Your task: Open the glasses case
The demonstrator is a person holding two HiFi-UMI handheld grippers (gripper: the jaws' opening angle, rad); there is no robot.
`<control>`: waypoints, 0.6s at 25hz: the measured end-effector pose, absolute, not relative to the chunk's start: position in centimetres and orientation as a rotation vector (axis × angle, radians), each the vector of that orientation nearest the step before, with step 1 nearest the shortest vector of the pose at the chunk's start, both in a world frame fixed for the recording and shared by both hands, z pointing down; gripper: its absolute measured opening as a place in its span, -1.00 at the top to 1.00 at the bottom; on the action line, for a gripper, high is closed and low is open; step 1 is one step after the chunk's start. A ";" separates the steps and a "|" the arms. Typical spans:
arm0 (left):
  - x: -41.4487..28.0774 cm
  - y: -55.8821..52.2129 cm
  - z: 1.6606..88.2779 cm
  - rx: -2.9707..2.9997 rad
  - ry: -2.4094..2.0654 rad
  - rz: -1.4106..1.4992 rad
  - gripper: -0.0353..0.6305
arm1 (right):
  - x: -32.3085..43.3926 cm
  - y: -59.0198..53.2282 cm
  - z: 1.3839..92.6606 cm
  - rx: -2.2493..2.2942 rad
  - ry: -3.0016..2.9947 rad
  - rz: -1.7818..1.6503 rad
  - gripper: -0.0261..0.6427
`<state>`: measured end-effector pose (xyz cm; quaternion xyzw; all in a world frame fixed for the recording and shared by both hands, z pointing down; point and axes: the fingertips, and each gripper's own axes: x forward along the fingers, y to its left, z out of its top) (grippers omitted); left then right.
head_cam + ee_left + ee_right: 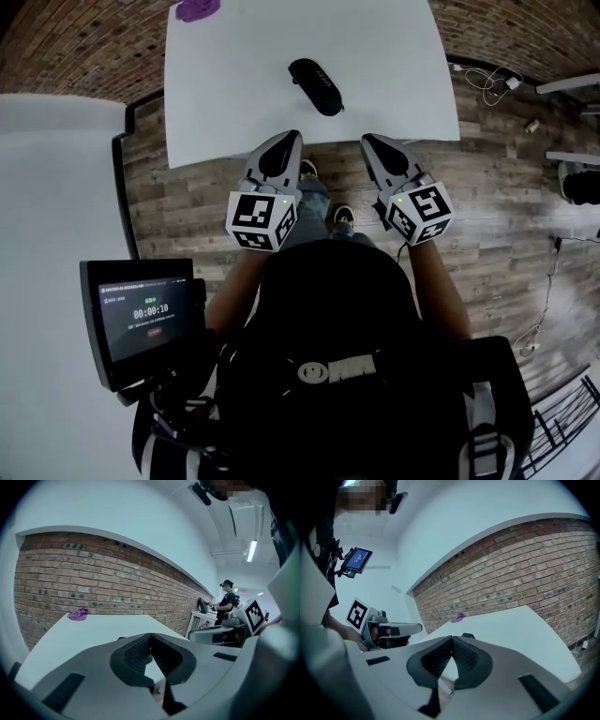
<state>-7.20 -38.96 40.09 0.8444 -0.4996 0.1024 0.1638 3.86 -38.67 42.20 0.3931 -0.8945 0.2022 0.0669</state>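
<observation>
Black glasses case point(316, 86) is lying diagonally ahead, between left gripper point(292, 137) and right gripper point(367, 139); both are sitting closed, empty.

You stand on a wood-plank floor point(506, 206) facing a white table point(234, 103). A red brick wall point(93, 583) runs behind it, under a white ceiling point(140, 508). One strip light point(251, 550) is lit overhead. Loose cables point(492, 84) lie on the floor to your right.
</observation>
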 end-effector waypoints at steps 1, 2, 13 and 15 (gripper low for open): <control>-7.5 -40.3 40.2 2.408 -1.411 0.288 0.88 | 3.5 -39.9 42.8 1.183 -2.660 0.612 0.91; -7.9 -41.5 40.3 2.408 -1.396 0.283 0.88 | 3.3 -41.2 43.4 1.184 -2.618 0.613 0.91; -12.8 -51.4 42.1 2.349 -1.201 0.203 0.30 | -0.8 -50.9 49.6 1.018 -2.455 0.767 0.43; -13.3 -52.5 42.6 2.348 -1.165 0.210 0.15 | -1.2 -52.4 51.5 0.973 -2.408 0.787 0.28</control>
